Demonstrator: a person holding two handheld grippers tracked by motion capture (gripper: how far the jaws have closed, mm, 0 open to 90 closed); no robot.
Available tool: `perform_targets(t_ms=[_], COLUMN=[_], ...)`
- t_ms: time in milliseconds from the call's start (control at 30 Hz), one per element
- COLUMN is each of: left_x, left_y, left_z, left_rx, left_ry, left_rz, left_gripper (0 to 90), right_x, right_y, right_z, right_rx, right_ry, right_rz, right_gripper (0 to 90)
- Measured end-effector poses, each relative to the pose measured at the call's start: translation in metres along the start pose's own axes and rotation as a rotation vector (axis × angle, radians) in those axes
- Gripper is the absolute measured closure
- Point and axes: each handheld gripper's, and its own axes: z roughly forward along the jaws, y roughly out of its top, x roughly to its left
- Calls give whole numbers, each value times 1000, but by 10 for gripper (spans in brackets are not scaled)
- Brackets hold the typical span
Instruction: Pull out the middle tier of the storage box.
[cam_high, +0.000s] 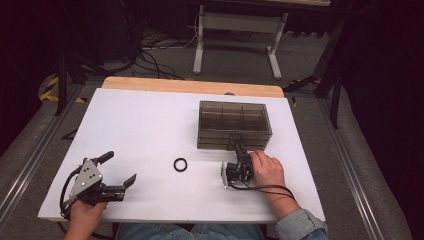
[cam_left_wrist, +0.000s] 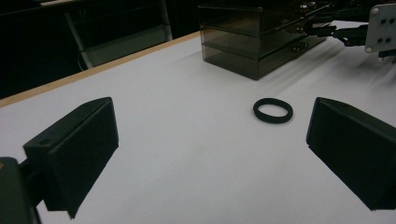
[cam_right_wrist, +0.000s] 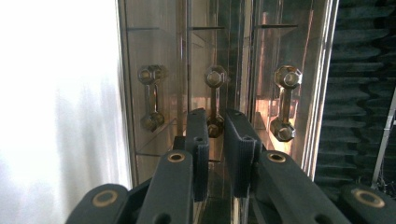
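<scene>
Three drawers in the box (cam_high: 234, 125): right gripper (cam_right_wrist: 215, 122) rolled sideways, jaws pinching the middle handle (cam_right_wrist: 215, 100) to pull it; left gripper (cam_high: 120, 172) idles, jaws wide, near the ring (cam_high: 180, 164).

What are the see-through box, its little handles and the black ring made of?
The drawer box looks like smoky clear plastic: you can see its dividers through the glossy walls. The handles look like shiny gold-coloured metal, though they could be coated plastic. The black ring looks matte and soft, perhaps rubber or a fabric hair band.
</scene>
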Motion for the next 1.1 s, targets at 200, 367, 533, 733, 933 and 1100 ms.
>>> perform_targets(t_ms=[200, 367, 533, 733, 933, 1100], left_x=[0, 0, 0, 0, 0, 0], left_y=[0, 0, 0, 0, 0, 0], left_z=[0, 0, 0, 0, 1, 1], left_rx=[0, 0, 1, 1, 1, 2], left_ry=[1, 0, 0, 2, 0, -1], left_rz=[-1, 1, -1, 3, 4, 4], left_gripper=[30, 30, 30, 30, 30, 30], right_x=[-1, -3, -6, -7, -7, -7], right_y=[0, 1, 1, 1, 0, -1], right_z=[-6, -12, -17, -23, -29, -34], right_rx=[-3, -4, -20, -27, -25, -27], right_ry=[12, 28, 22, 27, 38, 34], right_rz=[21, 21, 2, 10, 16, 22], right_gripper=[812, 812, 812, 811, 809, 807])
